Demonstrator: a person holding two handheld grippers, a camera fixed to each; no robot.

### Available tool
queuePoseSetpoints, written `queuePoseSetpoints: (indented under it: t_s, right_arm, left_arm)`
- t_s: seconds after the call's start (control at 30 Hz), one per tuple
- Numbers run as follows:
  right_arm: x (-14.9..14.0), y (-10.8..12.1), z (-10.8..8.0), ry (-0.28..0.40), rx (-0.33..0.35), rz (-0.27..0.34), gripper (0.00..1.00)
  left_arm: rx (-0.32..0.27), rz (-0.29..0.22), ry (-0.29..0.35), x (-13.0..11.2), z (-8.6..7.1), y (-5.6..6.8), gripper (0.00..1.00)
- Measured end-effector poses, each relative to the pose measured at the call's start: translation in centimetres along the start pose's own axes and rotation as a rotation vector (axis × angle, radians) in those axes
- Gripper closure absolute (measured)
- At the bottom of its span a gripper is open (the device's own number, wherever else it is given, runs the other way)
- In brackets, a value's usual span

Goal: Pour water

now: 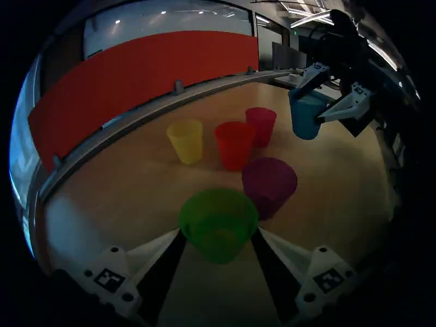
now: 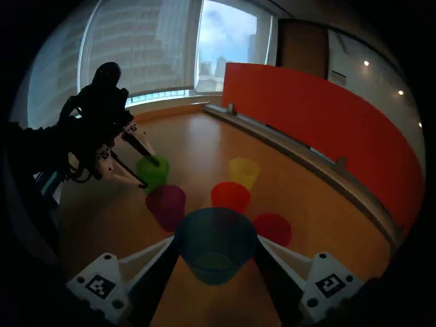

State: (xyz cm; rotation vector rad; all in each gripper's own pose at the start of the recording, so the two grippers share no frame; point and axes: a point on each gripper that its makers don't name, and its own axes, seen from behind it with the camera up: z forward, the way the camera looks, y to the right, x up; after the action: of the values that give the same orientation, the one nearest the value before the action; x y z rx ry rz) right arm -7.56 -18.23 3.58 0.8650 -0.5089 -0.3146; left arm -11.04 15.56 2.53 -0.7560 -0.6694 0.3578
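Green see-through plastic: the green cup (image 1: 219, 223) sits dead centre between the left gripper (image 1: 219, 232) fingers, upright, rim toward the camera, tapering to a narrower base. Both fingers press on its sides, so the jaws are clamped on it, held apart only by the cup. Can't tell whether there's water inside. Same picture on the other side: blue cup (image 2: 215, 248), translucent and the same tapered shape, is upright between the right gripper (image 2: 215, 238) fingers, pinched from both sides. Its contents are unreadable too. In the left gripper view, the right gripper with the blue cup hangs above the far right of the wooden table (image 1: 109, 196), well apart from the green cup. Just beyond the green cup stands the purple cup (image 1: 269, 185); touching or not, can't tell. Farther out are the red cup (image 1: 234, 144), with the yellow cup (image 1: 186, 140) to its left and the pink cup (image 1: 260, 125) behind it, all upright. A red panel (image 1: 136, 76) runs along the table's far edge. Windows (image 2: 147, 49) show in the right gripper view.
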Motion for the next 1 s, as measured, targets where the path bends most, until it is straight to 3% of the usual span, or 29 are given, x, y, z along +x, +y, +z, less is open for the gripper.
queuePoseSetpoints:
  t_s: [1.0]
  right_arm:
    - [-0.5,-0.4,0.8,-0.011,0.001,0.001,0.08]
  left_arm:
    - [-0.018,-0.033,-0.021,-2.0,0.2,0.4,0.17]
